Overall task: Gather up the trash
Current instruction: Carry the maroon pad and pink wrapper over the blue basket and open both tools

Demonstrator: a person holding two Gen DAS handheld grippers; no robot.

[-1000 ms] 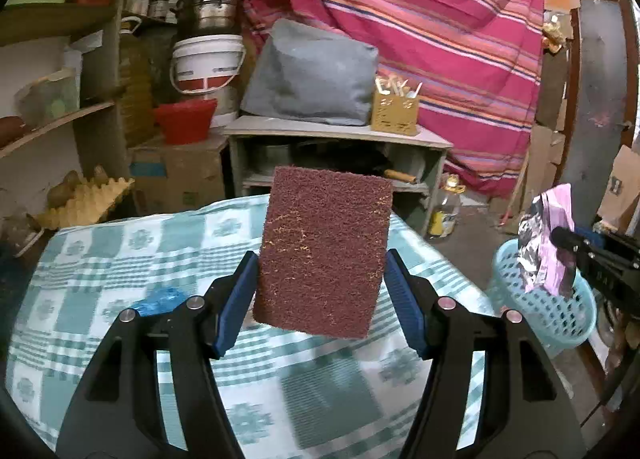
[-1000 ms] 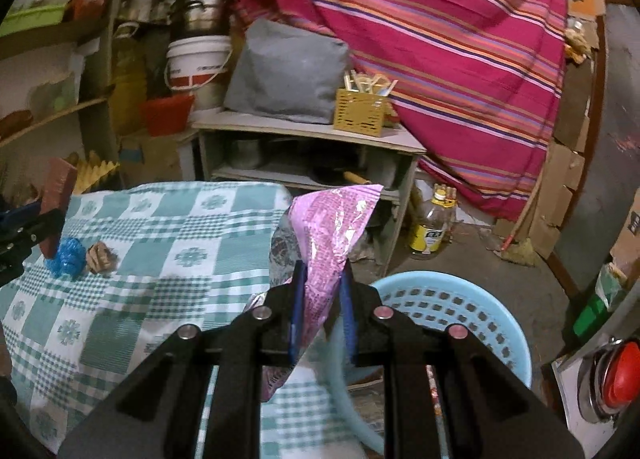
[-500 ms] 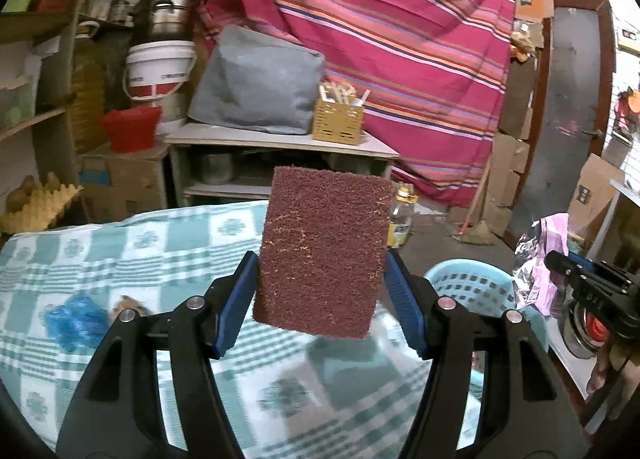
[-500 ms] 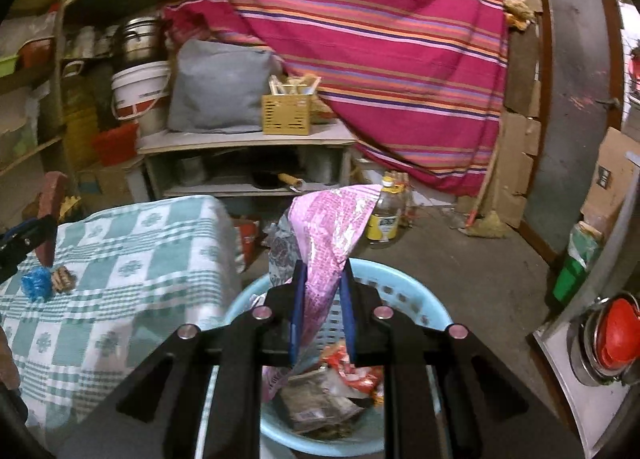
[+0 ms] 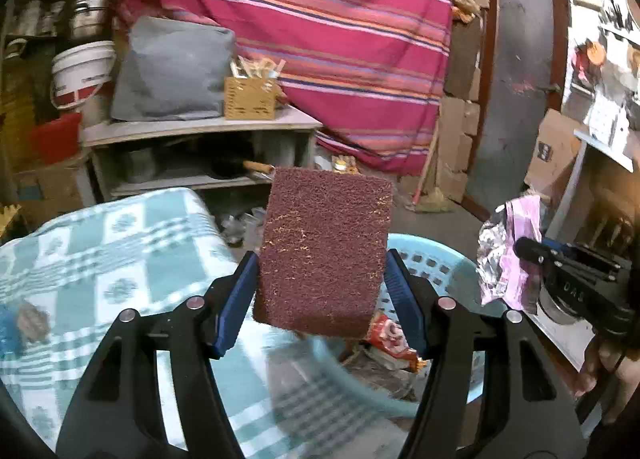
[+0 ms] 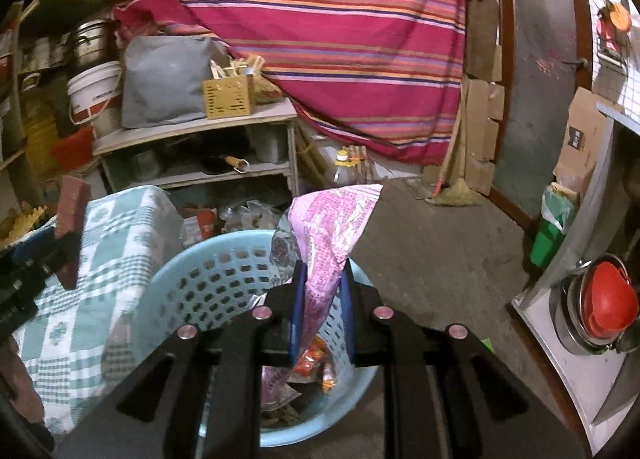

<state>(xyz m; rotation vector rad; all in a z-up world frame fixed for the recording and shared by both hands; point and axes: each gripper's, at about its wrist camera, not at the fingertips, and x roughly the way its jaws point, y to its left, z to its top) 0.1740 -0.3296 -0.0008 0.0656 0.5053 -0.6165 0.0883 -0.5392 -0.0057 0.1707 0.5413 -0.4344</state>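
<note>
left fingers [image 5: 322, 291] clamped on scouring pad [image 5: 324, 251], right fingers [image 6: 322, 311] pinching pink wrapper [image 6: 332, 227] above blue basket [image 6: 192, 259]

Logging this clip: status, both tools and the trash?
Left tool shut on scouring pad. Right tool shut on pink wrapper, over blue basket. Nothing blocking.

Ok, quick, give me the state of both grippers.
Left gripper: closed on the dark red rectangular scouring pad.
Right gripper: closed on the crumpled pink foil wrapper, above the light blue plastic basket.
</note>
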